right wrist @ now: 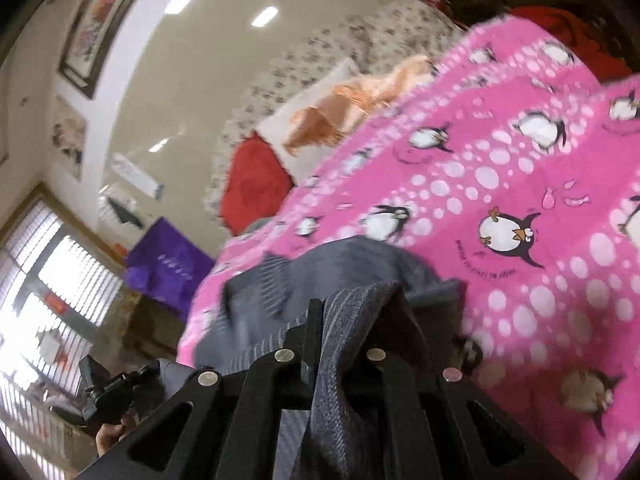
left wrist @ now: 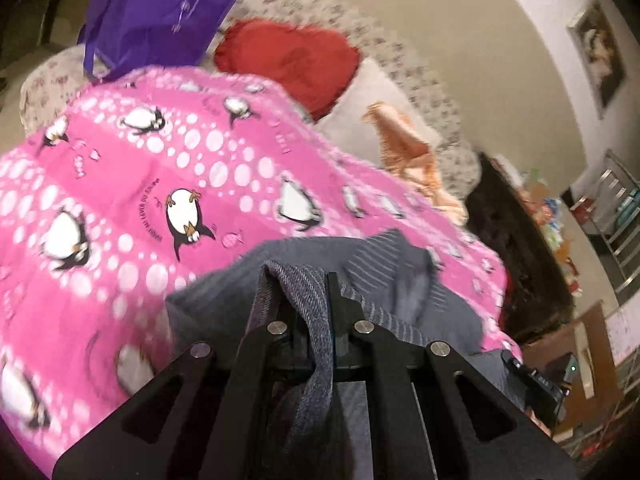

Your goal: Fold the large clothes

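A grey striped garment point(left wrist: 320, 264) hangs over a pink penguin-print blanket point(left wrist: 160, 184) spread on a bed. My left gripper point(left wrist: 308, 284) is shut on a bunched fold of that grey cloth, which drapes down between the fingers. In the right wrist view the same grey garment point(right wrist: 320, 272) lies above the pink blanket point(right wrist: 520, 208). My right gripper point(right wrist: 352, 300) is shut on another fold of it. The other gripper point(right wrist: 112, 396) shows at the lower left of that view, held by a hand. Both views are tilted and blurred.
A red cushion point(left wrist: 292, 56), a white pillow point(left wrist: 368, 96) and an orange fringed cloth point(left wrist: 412, 152) lie at the head of the bed. A purple bag point(left wrist: 160, 8) hangs beyond the blanket. A dark cabinet point(left wrist: 516, 248) stands at the right, and a window point(right wrist: 52, 280) is at the left.
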Motion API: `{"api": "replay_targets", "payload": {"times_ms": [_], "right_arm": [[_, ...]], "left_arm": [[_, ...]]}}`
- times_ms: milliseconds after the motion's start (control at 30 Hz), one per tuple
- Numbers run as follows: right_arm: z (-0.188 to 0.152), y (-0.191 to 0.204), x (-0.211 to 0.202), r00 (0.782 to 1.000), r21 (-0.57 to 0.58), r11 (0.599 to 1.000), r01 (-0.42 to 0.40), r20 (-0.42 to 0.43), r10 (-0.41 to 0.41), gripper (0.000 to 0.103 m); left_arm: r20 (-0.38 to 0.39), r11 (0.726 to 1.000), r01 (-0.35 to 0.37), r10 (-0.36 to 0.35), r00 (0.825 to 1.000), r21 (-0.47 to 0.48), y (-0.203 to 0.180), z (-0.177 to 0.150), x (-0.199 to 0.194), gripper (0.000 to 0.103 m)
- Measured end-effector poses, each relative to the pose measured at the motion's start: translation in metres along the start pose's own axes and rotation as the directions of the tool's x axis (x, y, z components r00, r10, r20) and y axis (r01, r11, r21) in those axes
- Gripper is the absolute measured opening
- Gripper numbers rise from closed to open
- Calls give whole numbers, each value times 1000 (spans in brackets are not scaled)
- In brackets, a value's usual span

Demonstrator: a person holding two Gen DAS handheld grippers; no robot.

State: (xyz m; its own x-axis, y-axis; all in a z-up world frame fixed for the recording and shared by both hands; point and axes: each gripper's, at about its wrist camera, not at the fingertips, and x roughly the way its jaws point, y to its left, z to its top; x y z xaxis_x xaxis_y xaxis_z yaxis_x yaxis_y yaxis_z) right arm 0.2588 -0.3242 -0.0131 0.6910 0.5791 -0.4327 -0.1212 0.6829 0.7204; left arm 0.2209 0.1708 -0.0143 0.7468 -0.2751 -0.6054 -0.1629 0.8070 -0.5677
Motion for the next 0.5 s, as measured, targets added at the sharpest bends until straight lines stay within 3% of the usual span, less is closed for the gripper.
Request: {"api": "replay_targets", "payload": {"times_ms": [300,400,500], "right_arm": [[14,-28,66,997,-15,999,51,-64,-52,5],[14,-38,67,997,44,999,9,-83,-6,5],[14,-32,59,992,34,999,-4,-124,8,9]], "left_arm": [[-13,991,-111,112,994,71,19,-14,54,6],[10,984,-140,140,990,110,17,-24,53,6],[-27,984,-135,139,990,113,18,-21,47,6]]}}
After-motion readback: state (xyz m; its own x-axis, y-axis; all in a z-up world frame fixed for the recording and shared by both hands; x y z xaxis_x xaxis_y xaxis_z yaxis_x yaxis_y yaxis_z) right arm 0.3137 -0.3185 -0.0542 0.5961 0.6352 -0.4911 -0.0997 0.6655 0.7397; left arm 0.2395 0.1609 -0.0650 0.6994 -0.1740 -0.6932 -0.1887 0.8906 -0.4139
